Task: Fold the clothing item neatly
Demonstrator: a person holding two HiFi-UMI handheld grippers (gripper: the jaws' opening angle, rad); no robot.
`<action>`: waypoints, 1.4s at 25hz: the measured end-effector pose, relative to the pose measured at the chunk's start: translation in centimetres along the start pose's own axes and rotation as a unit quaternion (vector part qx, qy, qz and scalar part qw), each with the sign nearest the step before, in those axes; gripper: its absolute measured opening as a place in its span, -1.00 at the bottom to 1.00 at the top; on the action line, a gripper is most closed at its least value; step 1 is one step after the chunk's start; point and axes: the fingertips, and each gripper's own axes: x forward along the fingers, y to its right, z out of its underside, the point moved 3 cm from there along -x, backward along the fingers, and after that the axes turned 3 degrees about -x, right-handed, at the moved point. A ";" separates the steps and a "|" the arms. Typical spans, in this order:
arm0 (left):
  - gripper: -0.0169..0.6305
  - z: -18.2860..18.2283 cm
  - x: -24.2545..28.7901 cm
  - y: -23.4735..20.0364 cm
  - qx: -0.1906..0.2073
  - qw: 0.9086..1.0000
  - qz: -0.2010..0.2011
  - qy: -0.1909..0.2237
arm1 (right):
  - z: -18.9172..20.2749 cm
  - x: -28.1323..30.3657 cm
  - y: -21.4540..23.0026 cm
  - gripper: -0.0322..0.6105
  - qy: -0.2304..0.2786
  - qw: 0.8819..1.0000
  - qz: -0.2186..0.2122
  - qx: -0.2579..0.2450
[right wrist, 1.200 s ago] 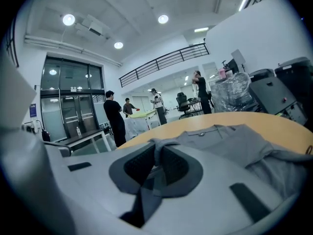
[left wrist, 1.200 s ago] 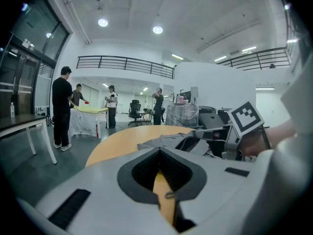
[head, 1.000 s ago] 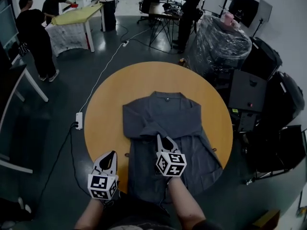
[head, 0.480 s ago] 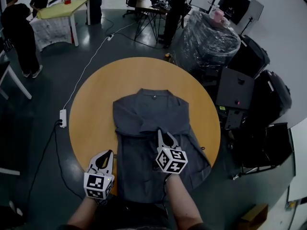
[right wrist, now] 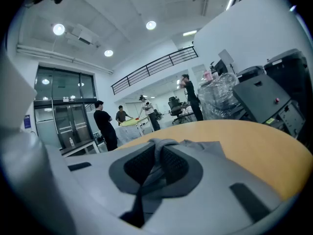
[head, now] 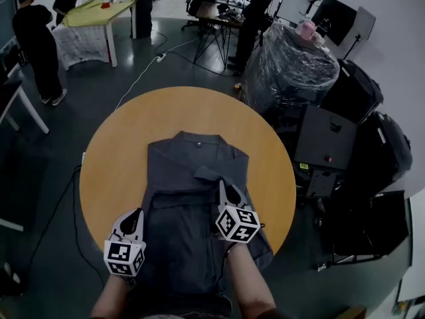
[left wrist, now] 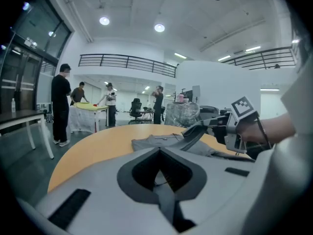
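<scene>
One grey shirt [head: 189, 201] is lying on the single round orange surface [head: 123, 145], collar facing away and hem hanging over the near edge. Two grippers are at it. The right gripper [head: 224, 186] is clenching its jaws on a bunched fold of cloth, while the left gripper [head: 137, 212] is keeping its jaws pressed together at the shirt's left edge.

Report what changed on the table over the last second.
The right tongs, shut on the sleeve of the dark grey button-up shirt, carried it further toward the picture's right across the shirt front. The left tongs, shut, drew up to the shirt's left edge. The shirt's body and the round orange table stayed put.
</scene>
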 end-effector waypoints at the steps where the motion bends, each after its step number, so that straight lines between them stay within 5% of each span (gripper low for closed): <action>1: -0.92 0.2 0.3 0.6 -0.002 1.000 -0.011 -0.002 | 0.1 0.0 0.8 -0.83 -0.005 1.000 -0.009 0.001; 6: -0.92 0.6 2.4 4.3 0.016 0.999 -0.029 -0.015 | 2.4 0.2 3.9 -0.83 -0.050 0.997 -0.053 0.025; 10: -0.92 -0.1 2.8 7.1 0.021 0.999 -0.033 -0.011 | 4.3 -0.5 6.2 -0.83 -0.074 0.996 -0.044 0.034; 19: -0.92 -1.6 5.3 11.9 0.030 0.999 -0.019 -0.001 | 4.5 -3.2 11.3 -0.58 -0.066 0.995 0.048 0.049; 22: -0.92 -0.9 6.6 12.6 0.030 0.999 -0.015 -0.009 | 3.8 -3.8 12.3 -0.58 -0.055 0.997 0.056 0.000; 25: -0.92 0.1 7.8 12.6 0.026 0.999 -0.012 -0.024 | 3.7 -2.8 10.2 -0.58 -0.070 0.994 -0.014 -0.082; 30: -0.92 1.0 10.1 11.7 0.014 0.999 -0.003 -0.043 | 7.0 -0.2 5.1 -0.53 -0.146 0.959 -0.101 -0.221; 35: -0.92 1.2 12.6 11.1 0.014 0.998 0.010 -0.057 | 10.6 2.3 4.2 -0.43 -0.229 0.926 -0.071 -0.292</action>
